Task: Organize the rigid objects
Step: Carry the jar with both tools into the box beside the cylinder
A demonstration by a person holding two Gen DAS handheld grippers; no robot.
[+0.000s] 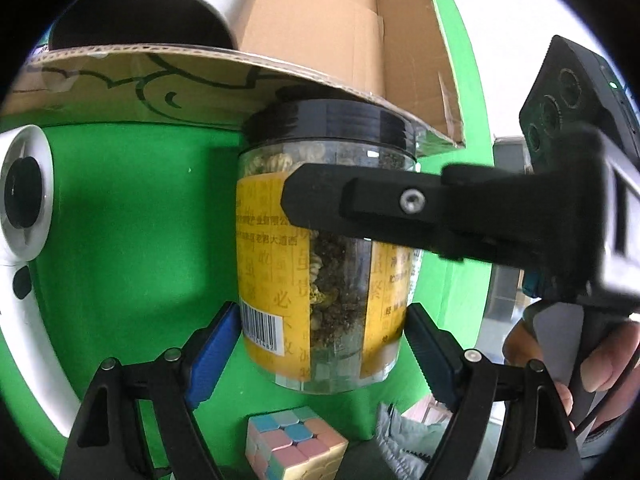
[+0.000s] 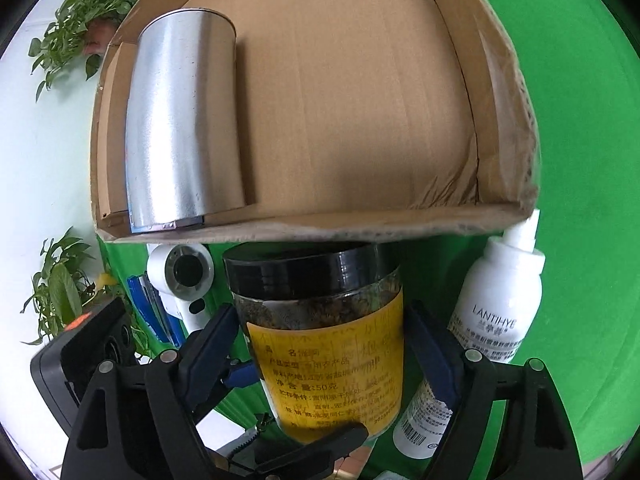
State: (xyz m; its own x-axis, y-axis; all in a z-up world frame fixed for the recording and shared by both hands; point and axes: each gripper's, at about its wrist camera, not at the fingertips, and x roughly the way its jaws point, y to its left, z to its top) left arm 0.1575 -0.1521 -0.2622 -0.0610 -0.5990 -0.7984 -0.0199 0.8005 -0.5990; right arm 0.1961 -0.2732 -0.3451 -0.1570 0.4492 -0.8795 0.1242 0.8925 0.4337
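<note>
A clear plastic jar (image 1: 320,280) with a black lid, a yellow label and dried contents sits between both grippers, close against the cardboard box (image 1: 320,32). My left gripper (image 1: 324,340) has its blue pads pressed on the jar's two sides. My right gripper (image 2: 322,328) grips the same jar (image 2: 324,352) crosswise, its pads against the label. One black finger (image 1: 360,208) of the right gripper lies across the jar's front in the left wrist view. A silver can (image 2: 180,120) stands inside the box (image 2: 360,100).
A white bottle (image 2: 496,312) stands right of the jar. A white handheld fan (image 1: 24,200) lies to the left on the green surface (image 1: 140,240). A pastel puzzle cube (image 1: 296,444) and grey fabric (image 1: 404,436) lie nearer me. A hand (image 1: 600,368) holds the right gripper.
</note>
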